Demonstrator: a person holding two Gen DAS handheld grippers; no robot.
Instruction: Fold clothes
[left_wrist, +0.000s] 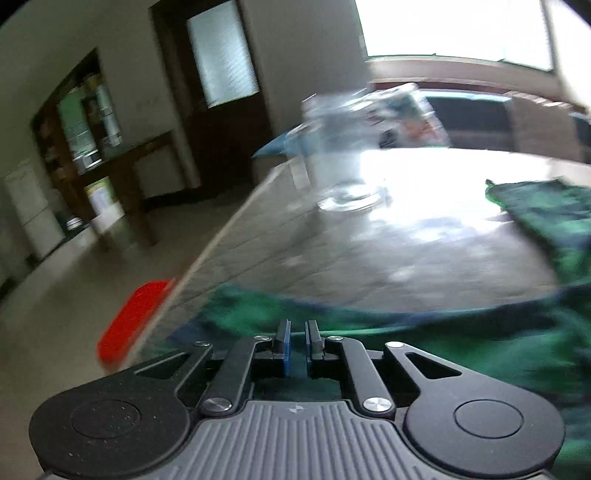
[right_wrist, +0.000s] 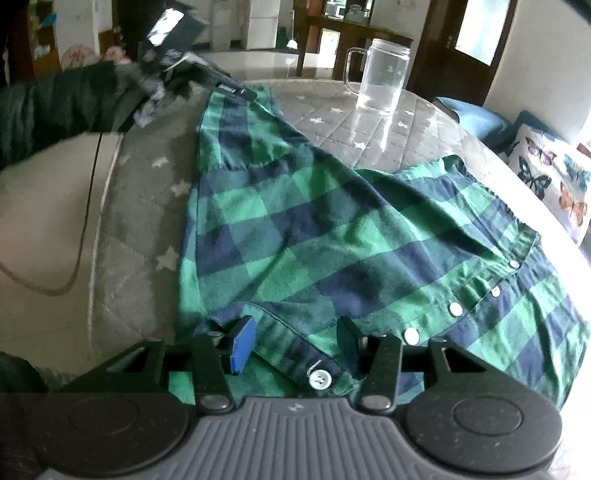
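Observation:
A green and navy checked shirt (right_wrist: 314, 229) with white buttons lies spread on the round quilted table (right_wrist: 140, 177). My right gripper (right_wrist: 295, 343) is open, its jaws standing apart over the shirt's buttoned edge at the near side. My left gripper (left_wrist: 297, 345) has its jaws almost together, with a narrow gap and nothing clearly between them; it hovers over the blurred shirt (left_wrist: 443, 343) near the table's left edge. The left gripper also shows in the right wrist view (right_wrist: 207, 79), at the shirt's far corner.
A clear glass mug (right_wrist: 384, 74) stands at the far side of the table; it also shows in the left wrist view (left_wrist: 343, 166). A butterfly cushion (right_wrist: 554, 177) lies off the right edge. A red object (left_wrist: 136, 325) lies on the floor by the left edge.

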